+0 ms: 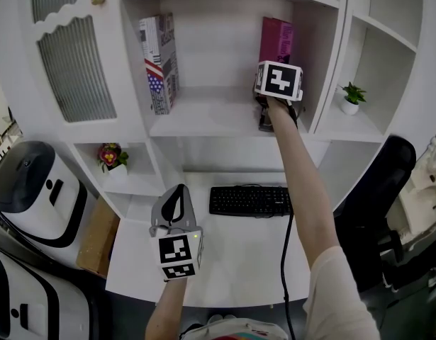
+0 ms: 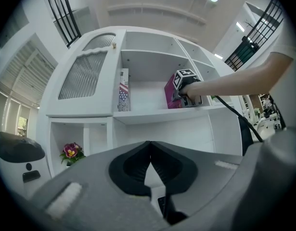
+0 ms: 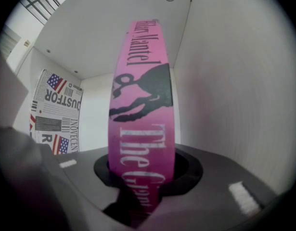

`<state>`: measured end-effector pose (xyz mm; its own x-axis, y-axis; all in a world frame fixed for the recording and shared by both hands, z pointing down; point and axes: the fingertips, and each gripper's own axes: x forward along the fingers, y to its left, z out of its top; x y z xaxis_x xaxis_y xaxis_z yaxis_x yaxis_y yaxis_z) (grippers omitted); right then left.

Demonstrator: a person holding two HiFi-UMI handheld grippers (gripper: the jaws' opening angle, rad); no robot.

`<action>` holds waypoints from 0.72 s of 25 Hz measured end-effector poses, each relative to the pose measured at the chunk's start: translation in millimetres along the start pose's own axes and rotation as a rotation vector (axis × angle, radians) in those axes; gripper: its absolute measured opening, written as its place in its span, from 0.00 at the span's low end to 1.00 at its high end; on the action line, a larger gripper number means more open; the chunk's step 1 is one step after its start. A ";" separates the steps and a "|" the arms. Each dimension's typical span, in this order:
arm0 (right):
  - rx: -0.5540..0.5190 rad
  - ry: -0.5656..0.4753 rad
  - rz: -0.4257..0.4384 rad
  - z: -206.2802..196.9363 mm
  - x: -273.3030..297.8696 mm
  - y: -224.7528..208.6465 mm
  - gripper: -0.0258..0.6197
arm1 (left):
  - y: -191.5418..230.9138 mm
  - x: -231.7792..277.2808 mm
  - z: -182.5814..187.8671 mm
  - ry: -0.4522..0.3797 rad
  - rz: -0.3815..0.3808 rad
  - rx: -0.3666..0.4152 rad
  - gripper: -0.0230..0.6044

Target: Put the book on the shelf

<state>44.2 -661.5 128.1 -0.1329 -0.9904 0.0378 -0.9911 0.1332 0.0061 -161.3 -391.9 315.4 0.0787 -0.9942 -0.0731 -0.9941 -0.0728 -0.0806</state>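
A pink book [image 1: 276,40] stands upright at the right end of the middle shelf [image 1: 203,122], close to the compartment's right wall. My right gripper [image 1: 273,66] reaches level into that compartment and is shut on the book's spine [image 3: 142,105], which fills the gap between its jaws. From the left gripper view the pink book [image 2: 171,96] and the right gripper [image 2: 179,96] show together on the shelf. My left gripper [image 1: 174,204] hovers low over the white desk [image 1: 232,261], jaws meeting and nothing between them [image 2: 148,165].
A flag-printed book [image 1: 159,62] stands at the shelf's left end. A black keyboard [image 1: 249,200] lies on the desk. A small potted plant [image 1: 352,98] sits in the right cubby, a flower pot [image 1: 110,156] in the lower left one. A black chair [image 1: 377,190] is at right.
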 end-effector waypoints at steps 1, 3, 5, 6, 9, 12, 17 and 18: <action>0.000 -0.002 -0.001 0.5 -0.1 -0.3 0.25 | 1.4 -1.1 0.7 -0.001 0.002 0.000 0.04; 0.003 -0.006 -0.001 1.1 -0.2 -0.3 0.25 | 6.4 -3.3 3.0 -0.005 0.008 0.000 0.04; 0.015 -0.005 -0.003 0.9 0.0 -0.1 0.25 | 13.1 -5.7 6.5 -0.011 0.015 -0.001 0.04; 0.022 -0.003 -0.003 0.7 0.0 0.1 0.25 | 16.7 -7.2 8.8 -0.016 0.021 -0.002 0.04; 0.024 0.004 0.001 1.0 -0.8 1.3 0.28 | 25.4 -11.5 17.2 -0.035 0.040 -0.003 0.04; 0.026 -0.013 0.011 8.0 -5.2 1.4 0.34 | 26.8 -14.7 24.4 -0.050 0.040 -0.001 0.04; 0.016 -0.064 0.020 27.8 -23.6 1.0 0.37 | 22.0 -17.9 31.8 -0.065 0.015 0.002 0.04; 0.007 -0.075 0.024 31.7 -29.2 1.9 0.37 | 20.6 -18.6 33.0 -0.068 0.011 0.000 0.04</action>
<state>45.9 -633.6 95.3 -0.1564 -0.9870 -0.0372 -0.9877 0.1566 -0.0006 -180.8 -372.3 282.3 0.0729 -0.9872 -0.1416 -0.9949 -0.0621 -0.0795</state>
